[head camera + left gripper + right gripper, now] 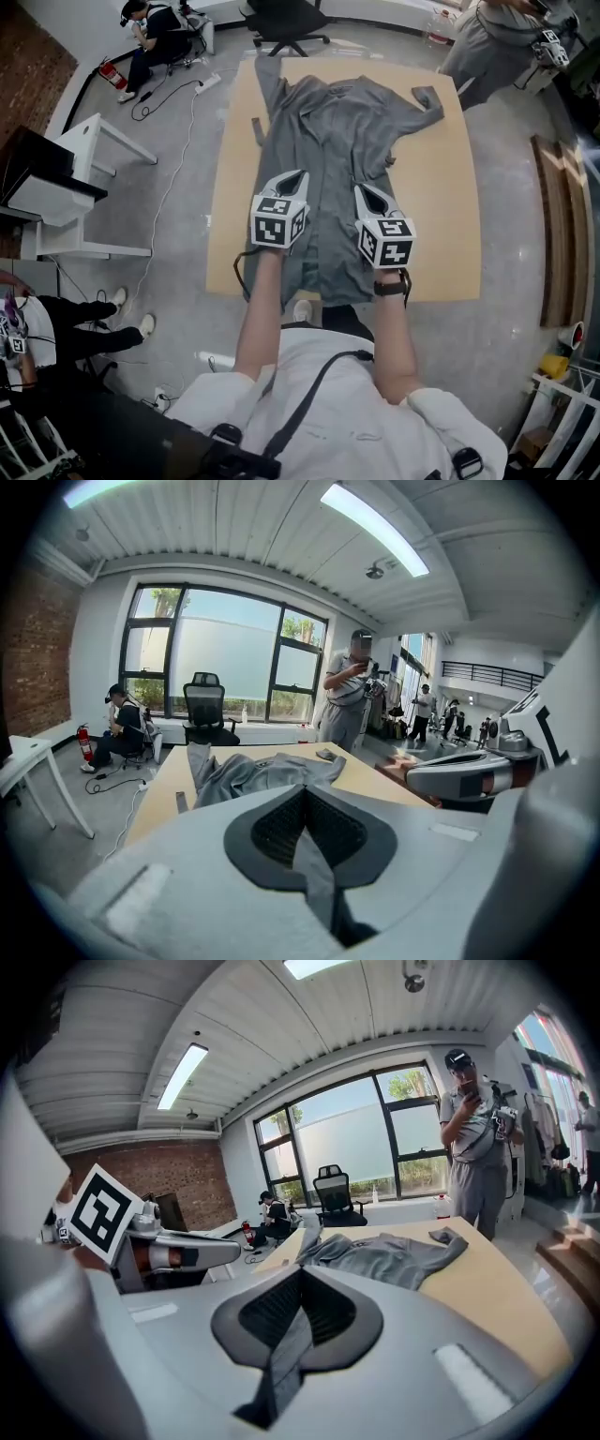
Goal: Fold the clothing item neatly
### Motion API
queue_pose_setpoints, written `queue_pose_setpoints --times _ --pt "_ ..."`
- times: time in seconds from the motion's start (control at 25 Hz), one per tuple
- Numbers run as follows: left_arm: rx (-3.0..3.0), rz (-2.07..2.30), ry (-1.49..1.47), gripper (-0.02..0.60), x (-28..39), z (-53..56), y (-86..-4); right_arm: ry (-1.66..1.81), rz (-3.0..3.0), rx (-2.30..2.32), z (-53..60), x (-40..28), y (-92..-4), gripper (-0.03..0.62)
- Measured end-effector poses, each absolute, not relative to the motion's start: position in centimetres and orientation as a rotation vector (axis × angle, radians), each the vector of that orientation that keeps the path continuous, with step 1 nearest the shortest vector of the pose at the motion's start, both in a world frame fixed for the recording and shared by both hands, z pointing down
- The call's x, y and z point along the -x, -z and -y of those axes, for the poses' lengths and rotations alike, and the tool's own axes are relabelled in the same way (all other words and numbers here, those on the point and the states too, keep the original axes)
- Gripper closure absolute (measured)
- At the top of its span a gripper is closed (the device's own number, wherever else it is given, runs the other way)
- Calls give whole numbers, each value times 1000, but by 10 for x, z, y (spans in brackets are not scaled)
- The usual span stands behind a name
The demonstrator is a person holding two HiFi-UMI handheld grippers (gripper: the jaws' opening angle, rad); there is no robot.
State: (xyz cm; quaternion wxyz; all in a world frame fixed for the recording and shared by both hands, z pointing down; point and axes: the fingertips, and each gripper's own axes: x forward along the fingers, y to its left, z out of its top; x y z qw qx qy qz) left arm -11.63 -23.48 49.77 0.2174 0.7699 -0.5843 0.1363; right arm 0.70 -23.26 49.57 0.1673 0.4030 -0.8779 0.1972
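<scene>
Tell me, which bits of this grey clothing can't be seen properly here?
- Head view: much of the grey garment's near edge is hidden under the left claw, the right claw and the person's arms.
- Left and right gripper views: each claw's own body blocks the garment's near half.
- Head view: the dark strip on the table is too small to identify.

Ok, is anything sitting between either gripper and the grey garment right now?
Nothing visible does. The left gripper and the right gripper are each shut on a pinch of the grey garment, which lies spread on the table.

No text, label or number is readable.
</scene>
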Motion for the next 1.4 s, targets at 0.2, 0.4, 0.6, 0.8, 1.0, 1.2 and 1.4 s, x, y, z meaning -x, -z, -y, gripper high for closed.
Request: queue_pose_setpoints --times 0.2,0.4,0.6,0.8,1.0,1.2,1.4 --pt "-2097 1636 -429 580 106 291 -507 -638 2527 -1137 295 -17 -505 588" --pt "-2076 1631 -517 580 109 344 -530 -728 2507 -1096 337 -13 -532 588" --pt "-2046 1639 -569 538 145 406 -561 -773 2454 -1093 369 -3 -564 588" --pt "-2026 1579 -702 502 176 464 -615 -795 2405 -1085 392 11 -590 588" --pt "-2068 1529 -813 502 189 519 -673 -845 2385 -1116 414 23 -607 588" --pt "-2043 1496 -934 502 193 557 -716 -858 2375 -1096 423 32 -620 588" --pt "-1999 1477 -965 502 198 577 -747 -852 2356 -1082 422 29 -629 588"
